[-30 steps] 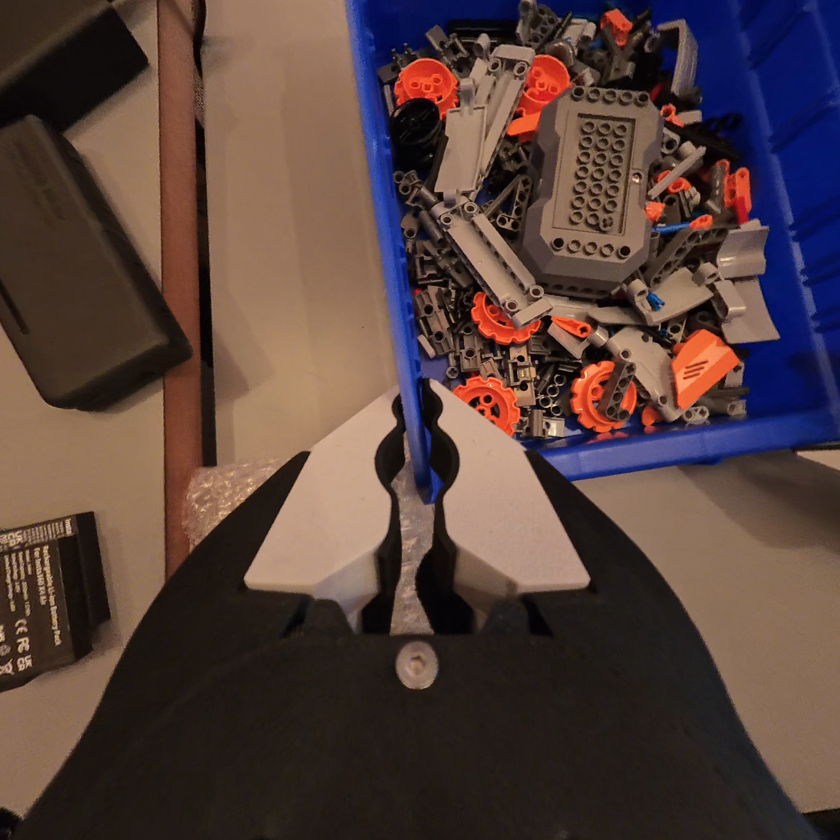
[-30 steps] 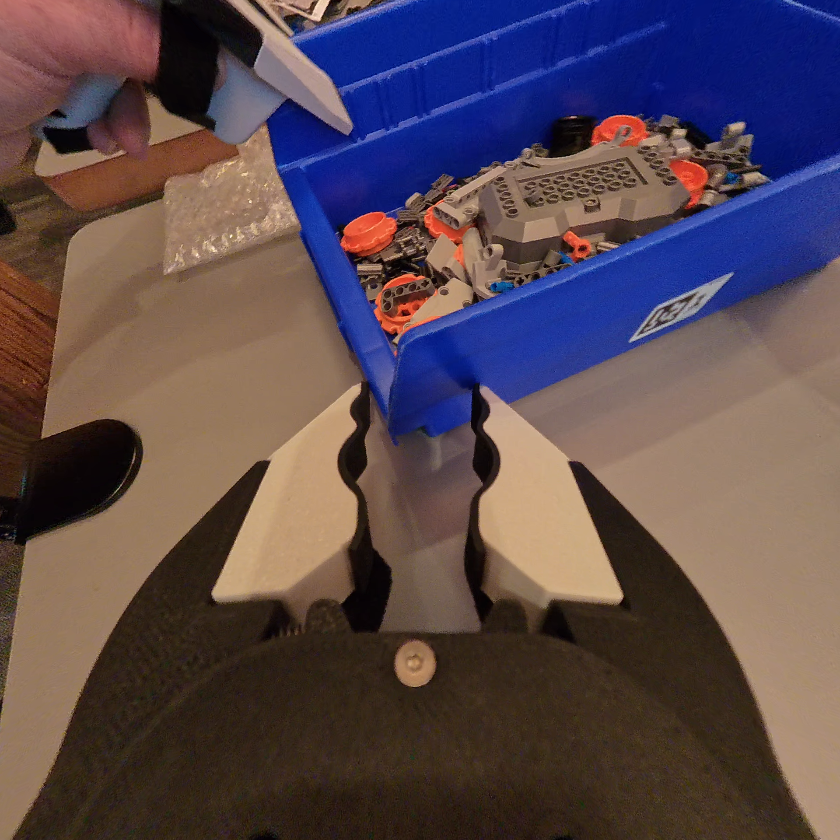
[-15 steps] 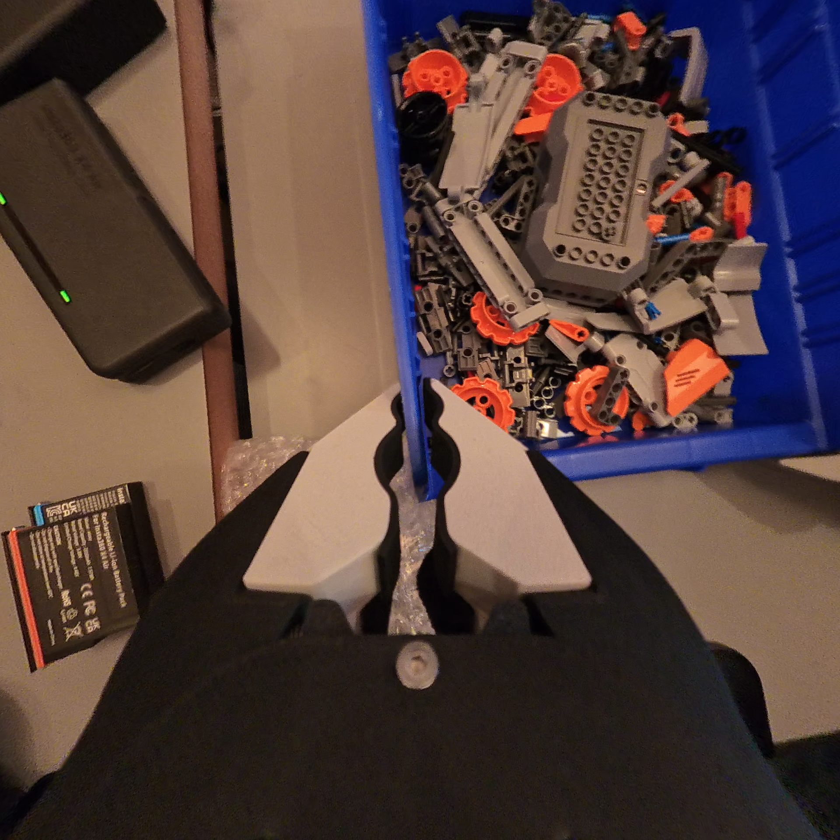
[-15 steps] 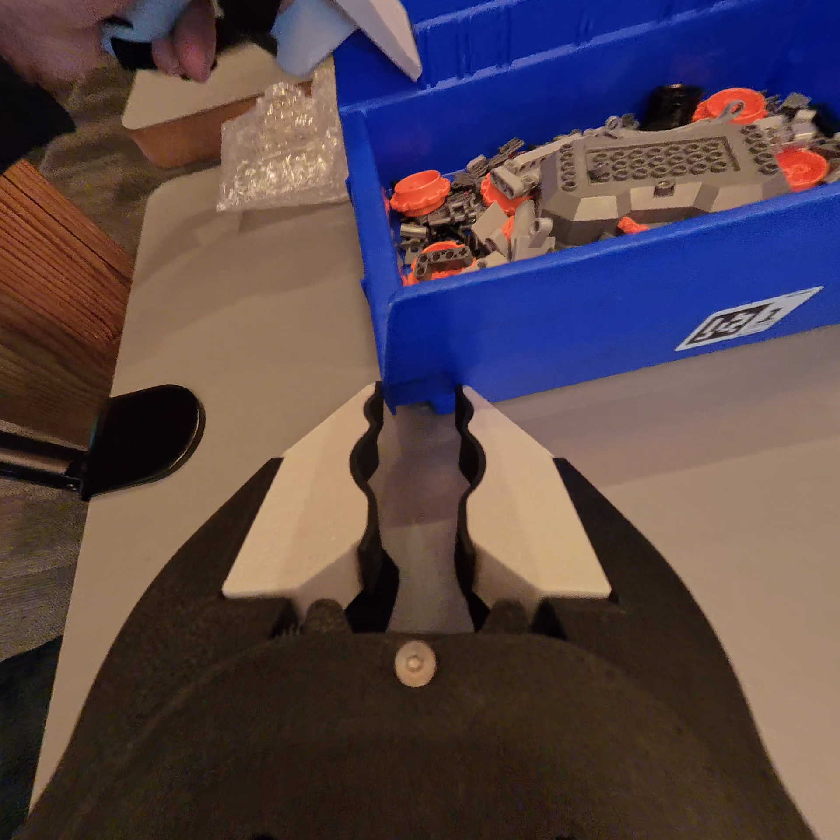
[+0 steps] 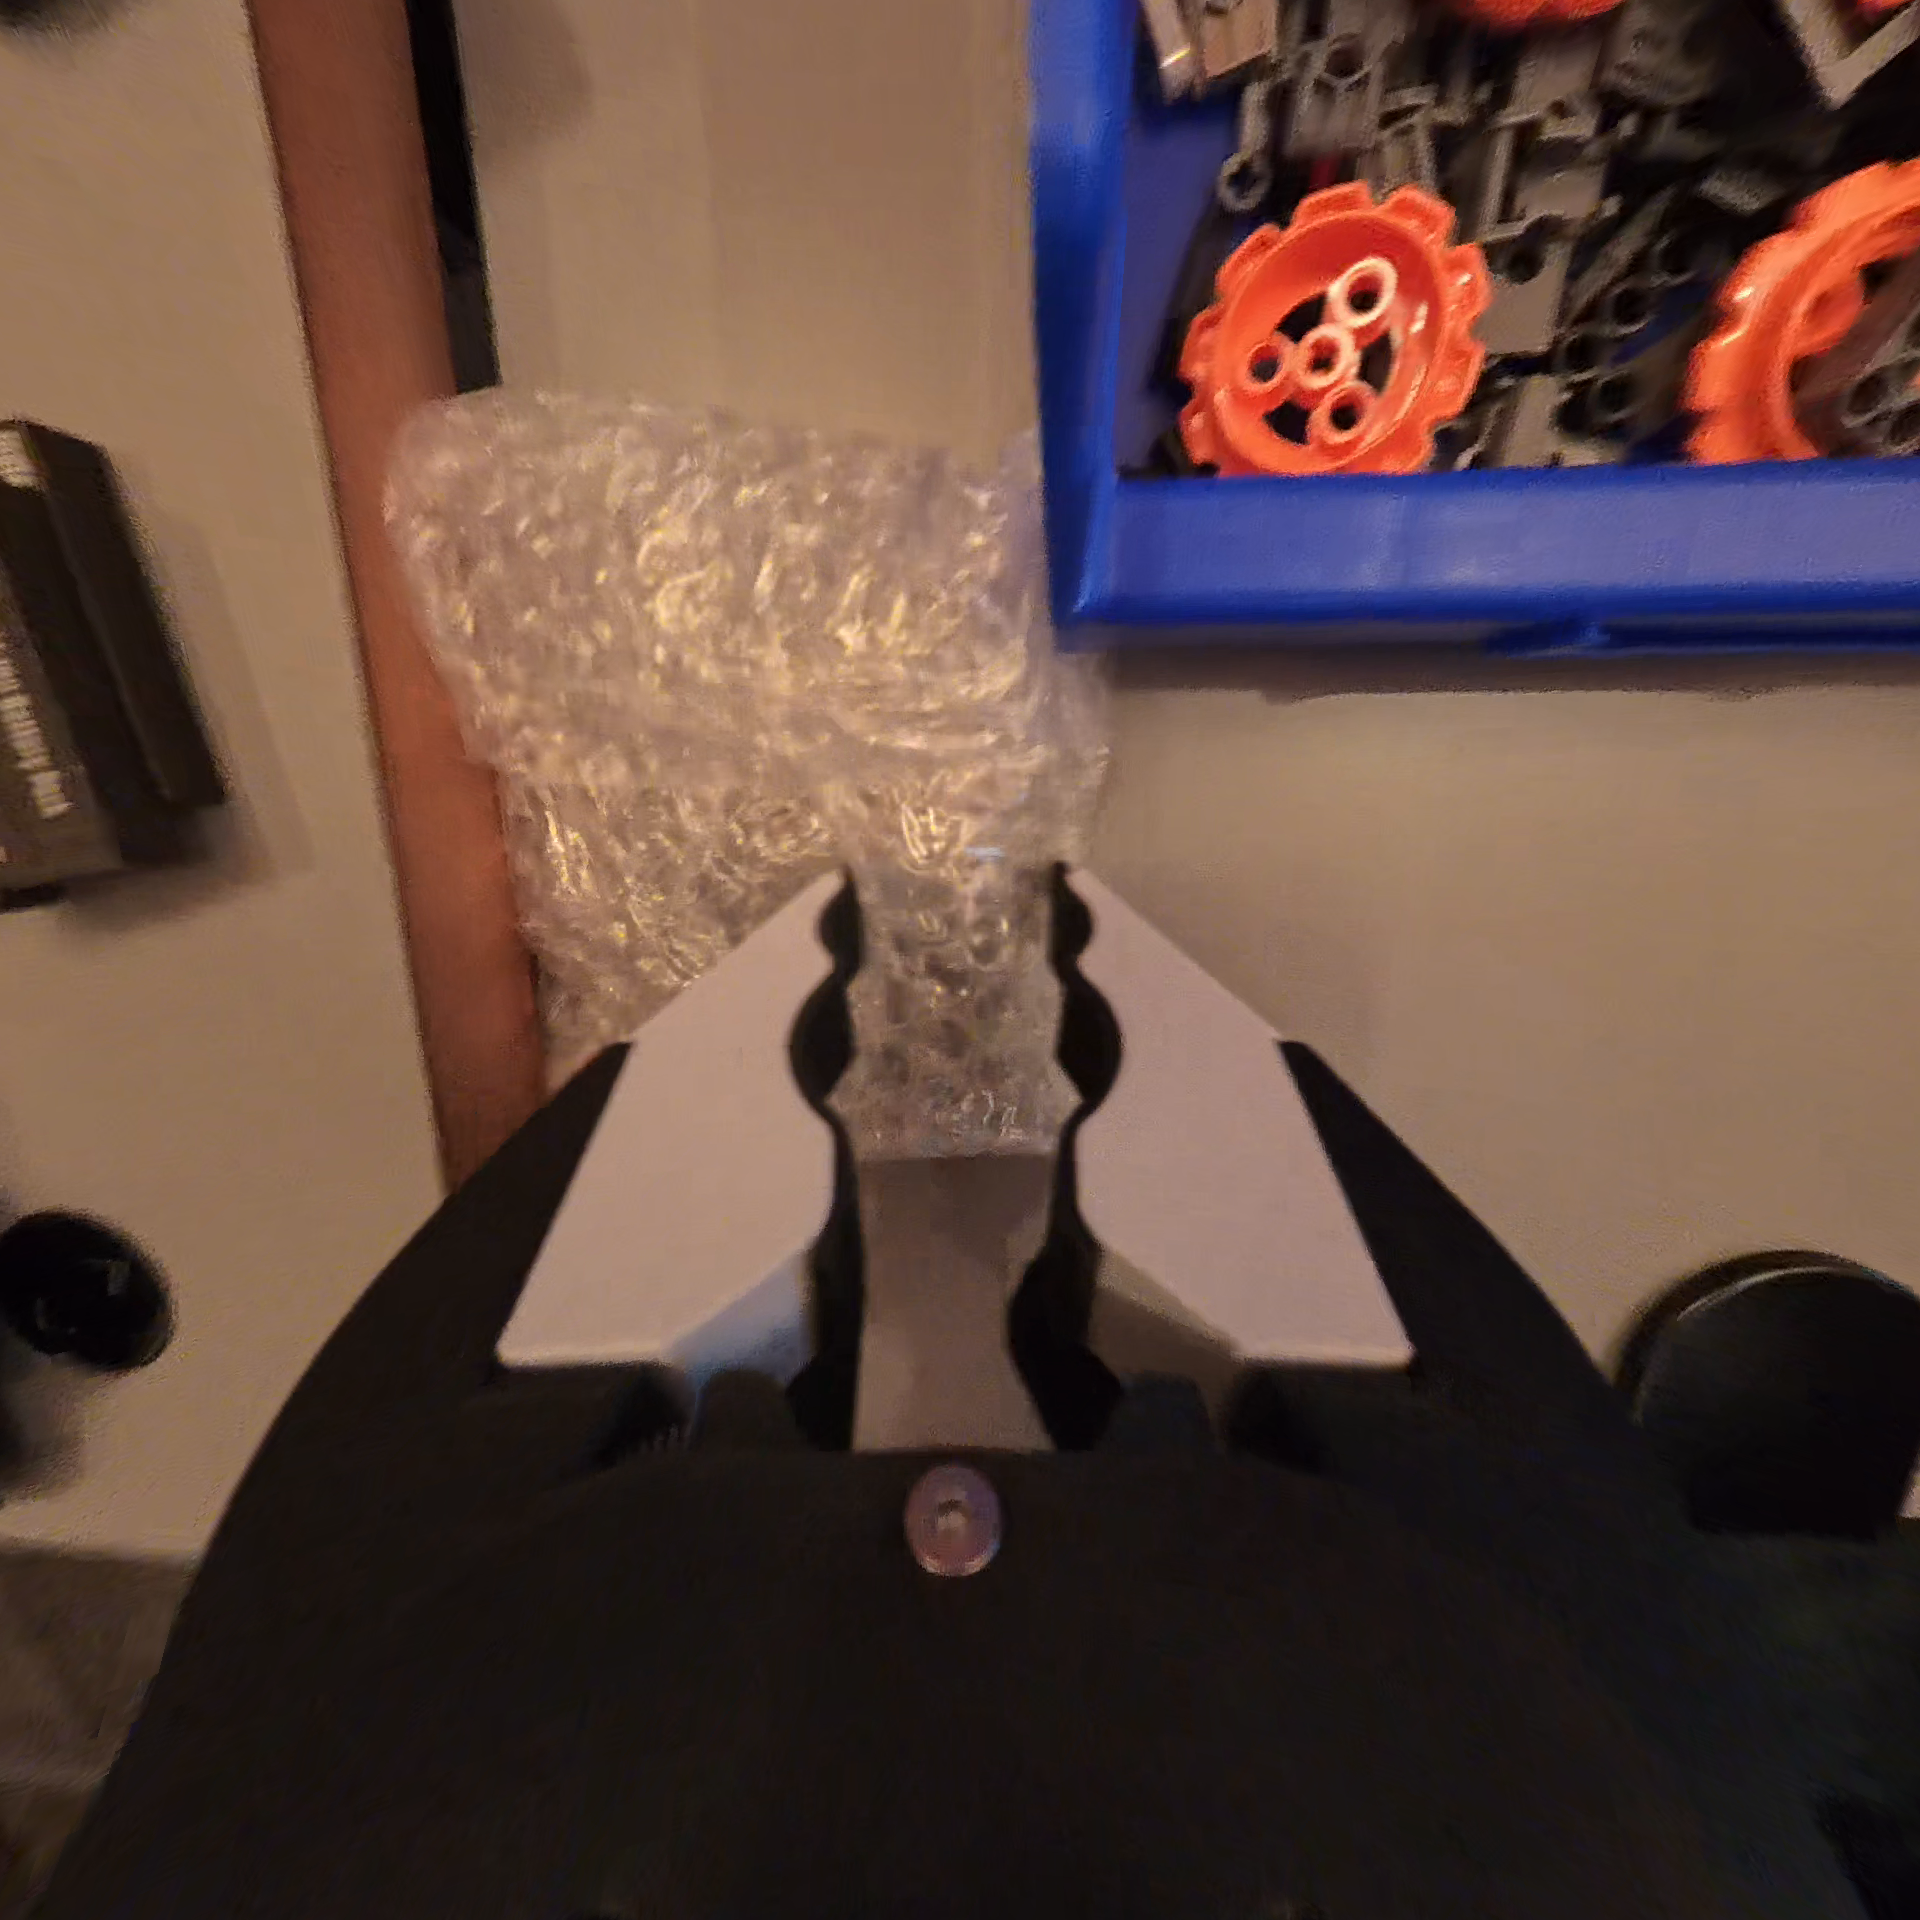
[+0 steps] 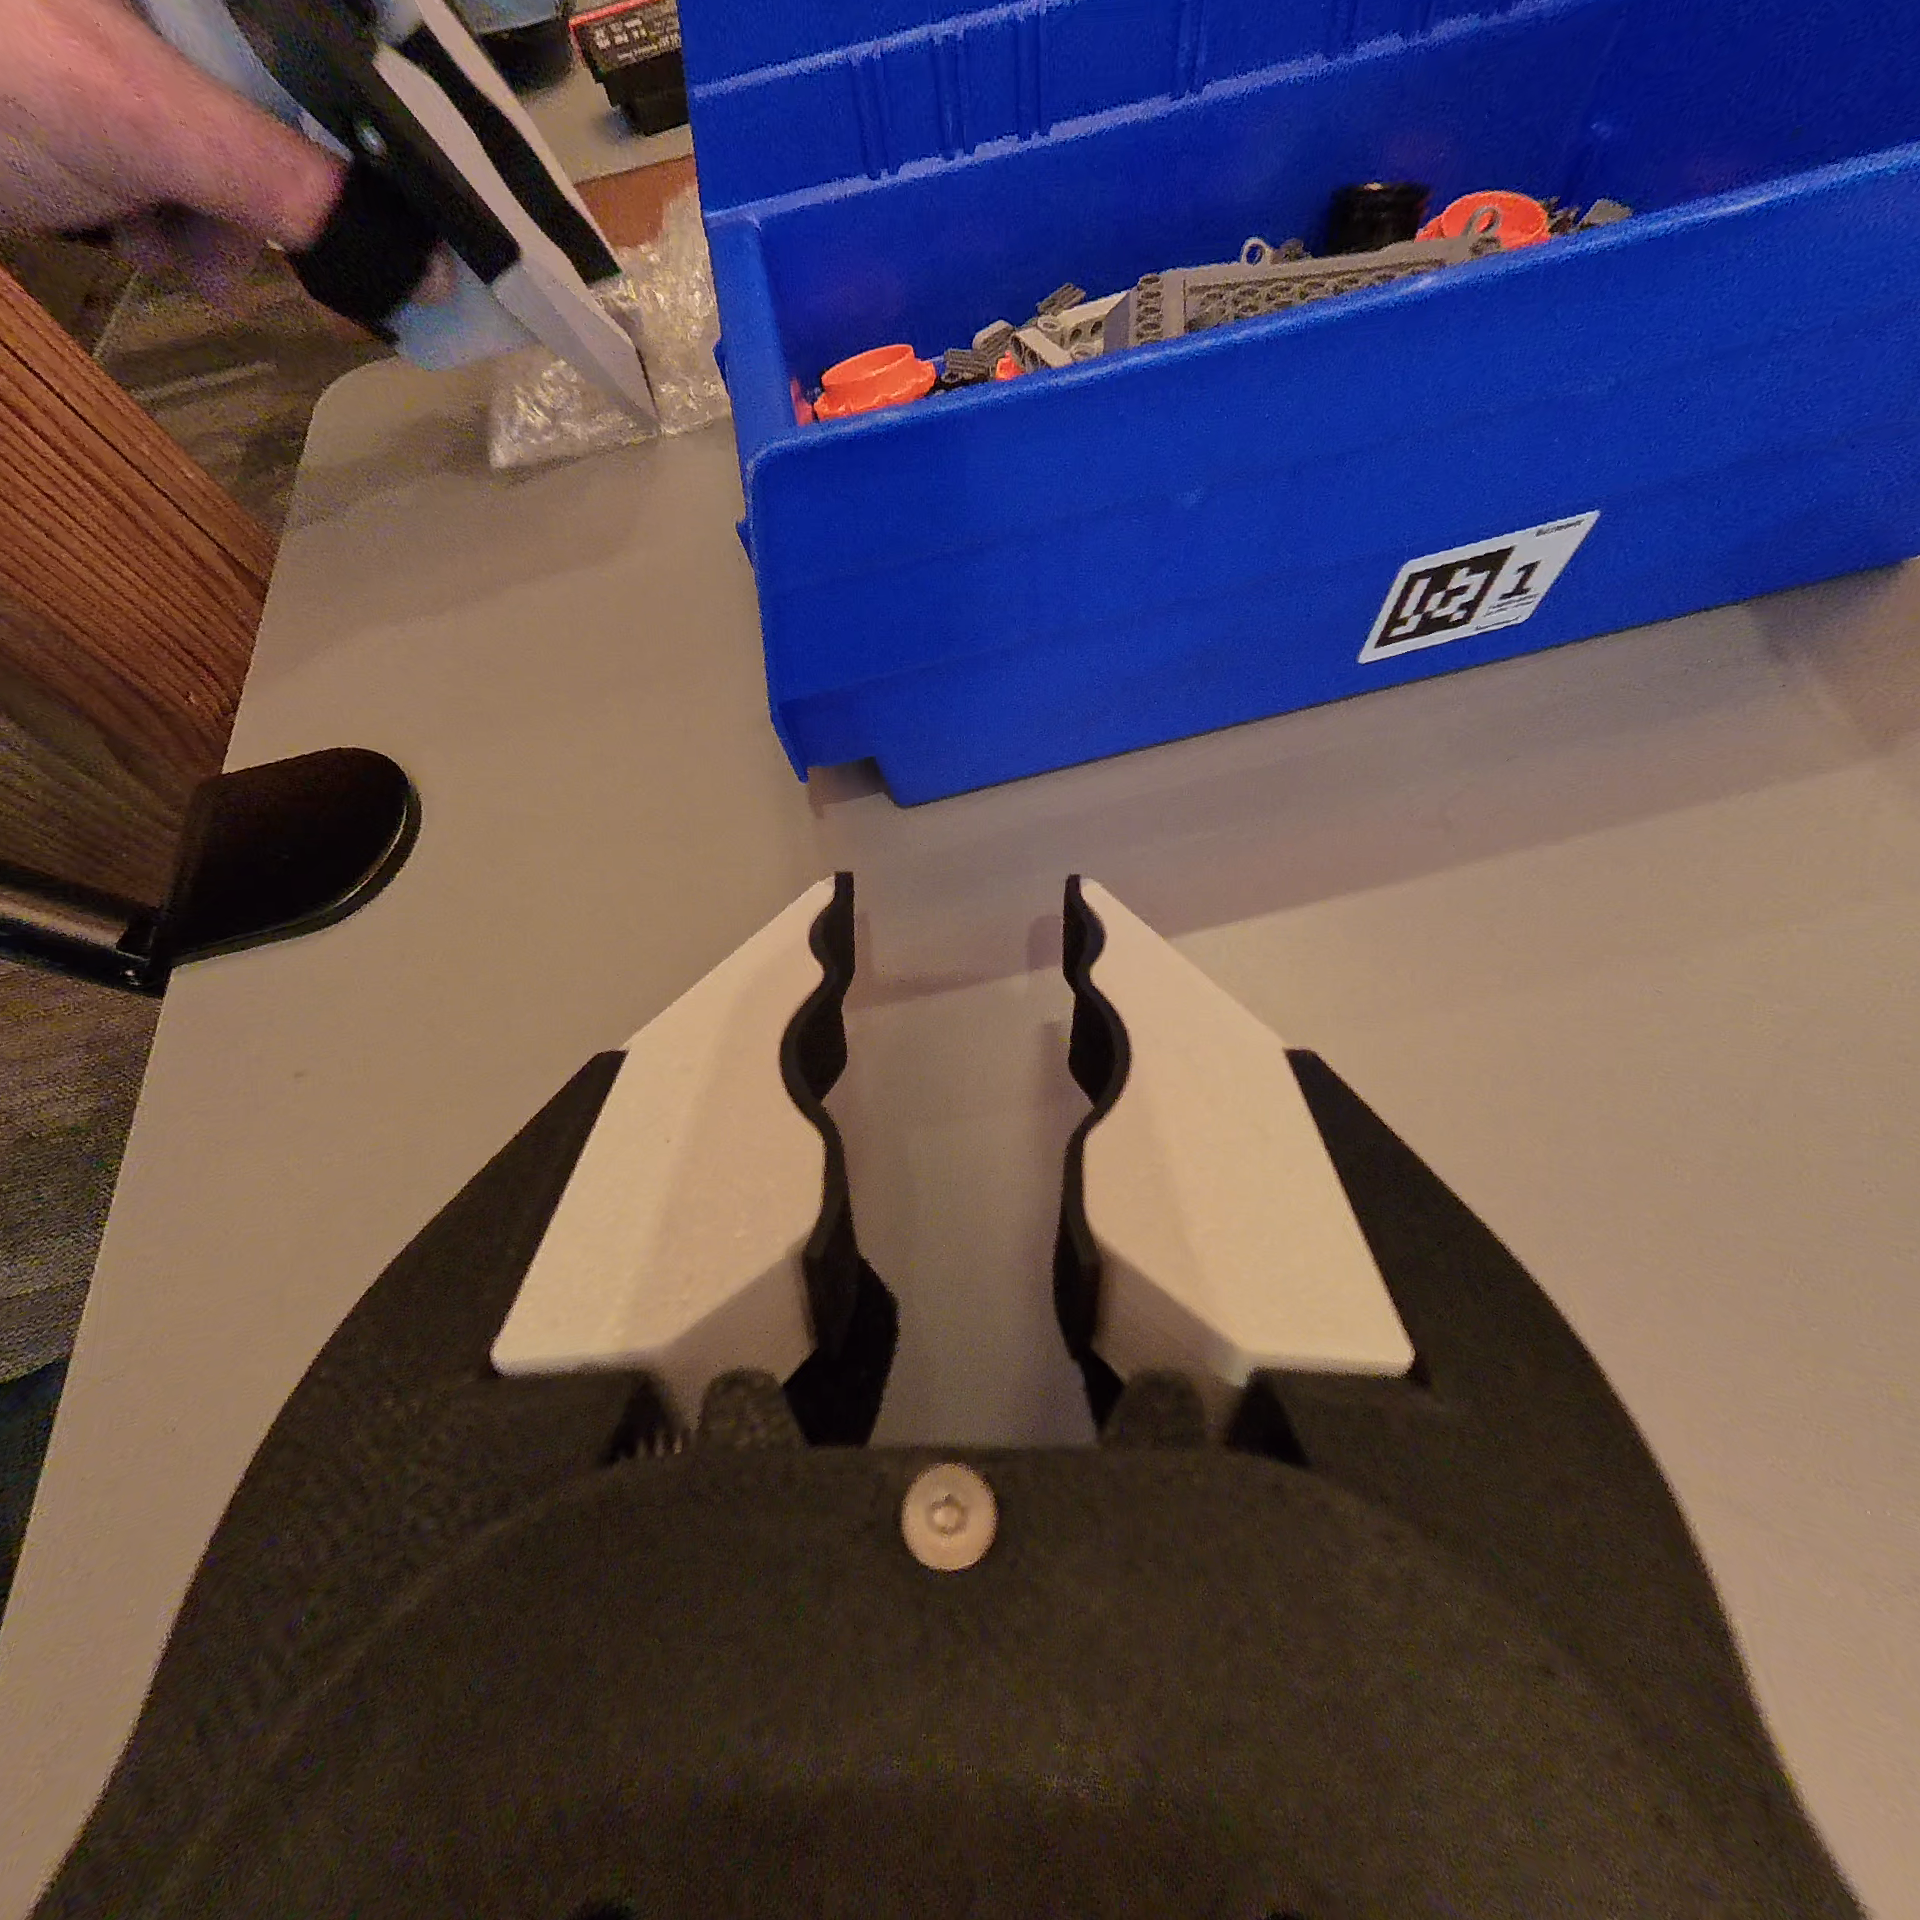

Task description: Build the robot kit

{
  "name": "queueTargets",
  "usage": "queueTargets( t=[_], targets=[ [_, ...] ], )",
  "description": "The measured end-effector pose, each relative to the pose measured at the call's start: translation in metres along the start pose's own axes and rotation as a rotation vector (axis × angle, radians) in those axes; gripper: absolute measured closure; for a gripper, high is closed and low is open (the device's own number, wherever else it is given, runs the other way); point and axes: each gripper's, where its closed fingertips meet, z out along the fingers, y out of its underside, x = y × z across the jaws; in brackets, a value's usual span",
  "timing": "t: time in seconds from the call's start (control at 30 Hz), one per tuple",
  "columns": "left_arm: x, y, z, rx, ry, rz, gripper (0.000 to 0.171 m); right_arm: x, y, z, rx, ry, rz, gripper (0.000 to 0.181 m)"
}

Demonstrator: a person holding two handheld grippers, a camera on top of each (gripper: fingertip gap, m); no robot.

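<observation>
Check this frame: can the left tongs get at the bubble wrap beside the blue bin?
Probably yes. The left tongs are open right over the bubble wrap, its near end between the fingers, with nothing in between; the blue bin sits off to the side.

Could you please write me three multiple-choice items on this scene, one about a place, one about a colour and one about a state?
1. Where does the bubble wrap lie?
A. Inside the bin
B. On the table beside the blue bin's corner
C. On the floor

2. What colour are the toothed wheels in the bin?
A. Orange
B. Green
C. White

3. How is the right tool?
A. Shut on a wheel
B. Shut on the bin wall
C. Open, holding nothing

Answers: 1 B, the left wrist view shows the wrap on the table against the bin's corner, under the left tool. 2 A, both wheels are orange. 3 C, bare table shows between its fingers.
</observation>
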Motion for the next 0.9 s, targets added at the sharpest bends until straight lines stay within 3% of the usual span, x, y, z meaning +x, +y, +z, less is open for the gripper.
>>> queueTargets(
  t=[0.07,0.17,0.27,0.4,0.43,0.53,0.6,0.7,0.77,0.83,0.9],
  targets=[
    [-0.004,-0.003,-0.001,0.055,-0.024,-0.004,0.170,-0.001,0.000,-0.001,0.001,0.002,-0.010,0.144],
    [-0.012,0.004,-0.016,0.051,-0.072,-0.007,0.171,-0.002,0.000,0.000,-0.004,0.002,-0.019,0.147],
    [-0.012,0.001,-0.049,0.139,-0.014,-0.069,0.171,0.000,0.000,-0.002,-0.003,0.002,-0.020,0.149],
    [0.001,-0.001,-0.116,0.310,-0.027,-0.066,0.171,-0.012,-0.018,-0.019,0.083,-0.050,-0.031,0.158],
    [0.015,-0.006,-0.139,0.395,-0.041,-0.038,0.171,-0.024,-0.029,-0.027,0.138,-0.106,-0.026,0.158],
    [0.087,-0.019,-0.186,0.598,-0.107,0.174,0.171,-0.073,-0.062,-0.058,0.282,-0.345,0.070,0.133],
    [0.144,-0.024,-0.187,0.646,-0.114,0.302,0.171,-0.093,-0.085,-0.085,0.405,-0.482,0.176,0.123],
    [0.235,-0.031,-0.182,0.725,-0.070,0.504,0.171,-0.092,-0.097,-0.115,0.512,-0.558,0.330,0.115],
    [0.283,-0.036,-0.177,0.765,-0.066,0.600,0.171,-0.088,-0.096,-0.135,0.550,-0.584,0.357,0.126],
    [0.321,-0.045,-0.168,0.779,-0.034,0.642,0.168,-0.083,-0.088,-0.160,0.553,-0.564,0.307,0.162],
    [0.356,-0.057,-0.173,0.865,0.021,0.677,0.163,-0.067,-0.079,-0.187,0.534,-0.479,0.258,0.176]
  ],
)
